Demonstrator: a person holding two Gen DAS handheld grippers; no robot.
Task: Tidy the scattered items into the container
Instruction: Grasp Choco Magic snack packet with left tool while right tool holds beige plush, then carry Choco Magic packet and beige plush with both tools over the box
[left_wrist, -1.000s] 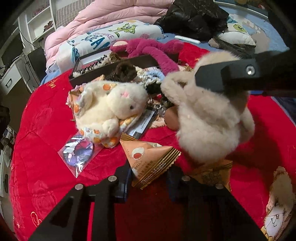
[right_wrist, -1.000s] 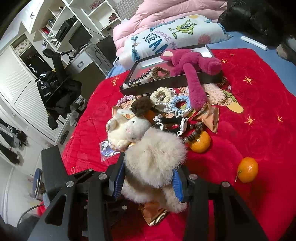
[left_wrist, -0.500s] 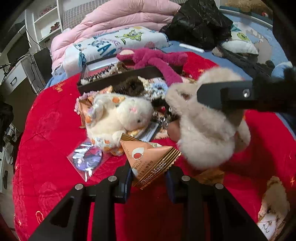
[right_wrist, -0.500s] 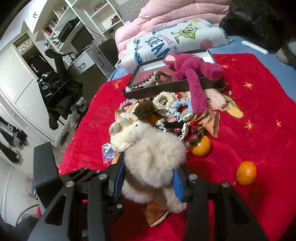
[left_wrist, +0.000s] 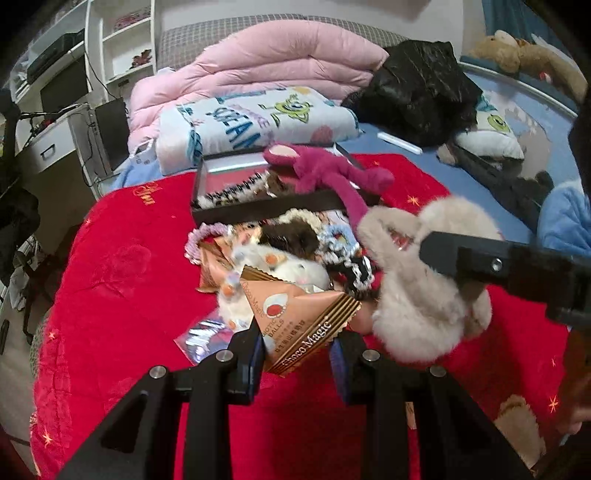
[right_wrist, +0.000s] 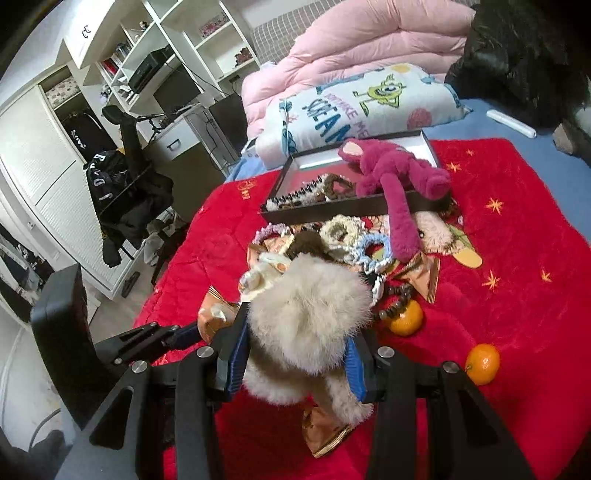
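L tool is clamped on an orange triangular snack packet, "Choco Magic" printed on its edge; packet sits up off the red blanket, w/ the item pile just behind it at 12 o'clock. R tool is clamped on a beige fluffy plush, blue pads pressed into the fur both sides; in the L wrist view that same plush hangs at 3 o'clock of the packet, under the R tool's black arm.

Container: a shallow black tray at 12 o'clock of the pile, on the far part of the blanket. A magenta plush lies in it, one long limb draped over the near wall onto the pile. Hair ties and a comb-like piece also inside.

Pile btwn tray and tools: scrunchies, a white bunny plush, more snack packets, a bead bracelet. Two tangerines on the blanket in the R wrist view: one touching the beads, the other apart at 4 o'clock of it. A clear-wrapped disc lies at 9 o'clock of the L tool.
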